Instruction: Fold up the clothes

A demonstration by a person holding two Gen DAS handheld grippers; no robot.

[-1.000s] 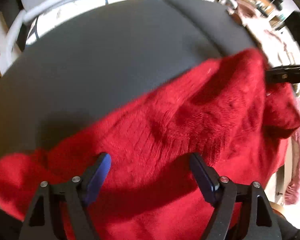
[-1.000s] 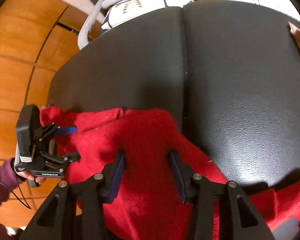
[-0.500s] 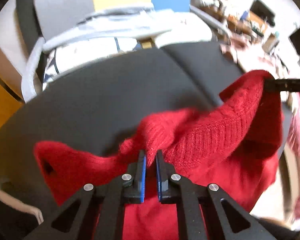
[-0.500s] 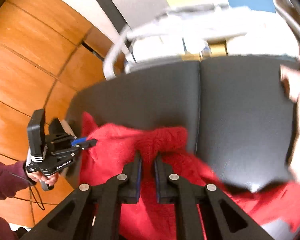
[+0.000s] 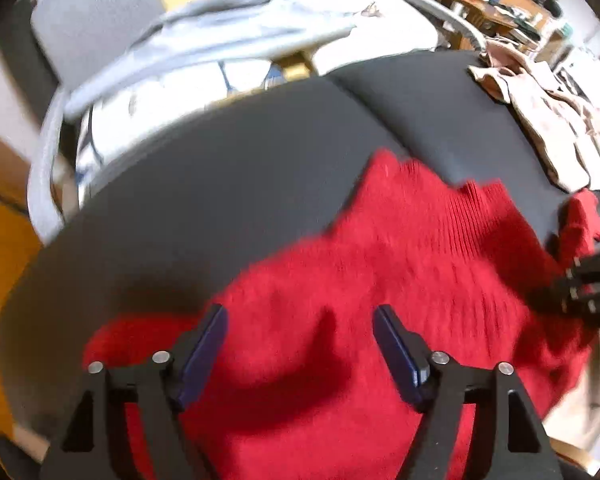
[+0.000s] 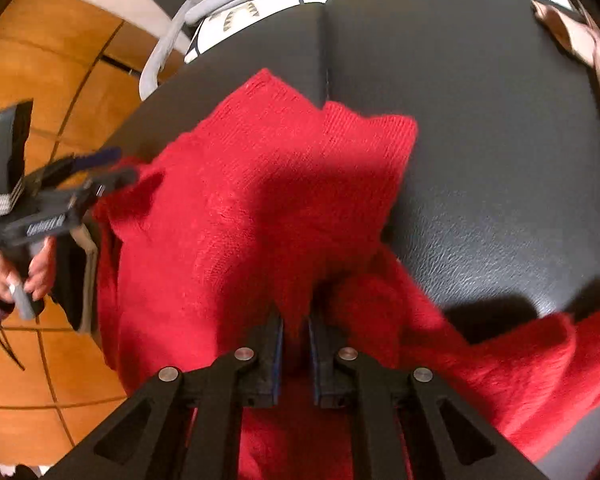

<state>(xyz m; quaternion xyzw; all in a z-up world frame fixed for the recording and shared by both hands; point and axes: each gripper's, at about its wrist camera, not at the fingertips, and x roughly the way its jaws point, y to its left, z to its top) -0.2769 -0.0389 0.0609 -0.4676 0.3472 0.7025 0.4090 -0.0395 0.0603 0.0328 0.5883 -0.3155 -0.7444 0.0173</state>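
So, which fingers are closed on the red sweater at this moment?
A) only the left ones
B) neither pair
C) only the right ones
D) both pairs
C: the right gripper has its fingers pinched on a fold of the red sweater, while the left gripper stands wide open above the knit, having just been opening, with nothing gripped.

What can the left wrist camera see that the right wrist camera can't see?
Only the left wrist view shows a pale pinkish garment lying on the dark surface, a cluttered shelf behind, and the left hand-held gripper from behind, open above the cloth.

Only the right wrist view shows the wooden floor, the person's hand holding the left one, and the right hand-held gripper shut on a fold of cloth.

Both show the red sweater on the black padded surface.
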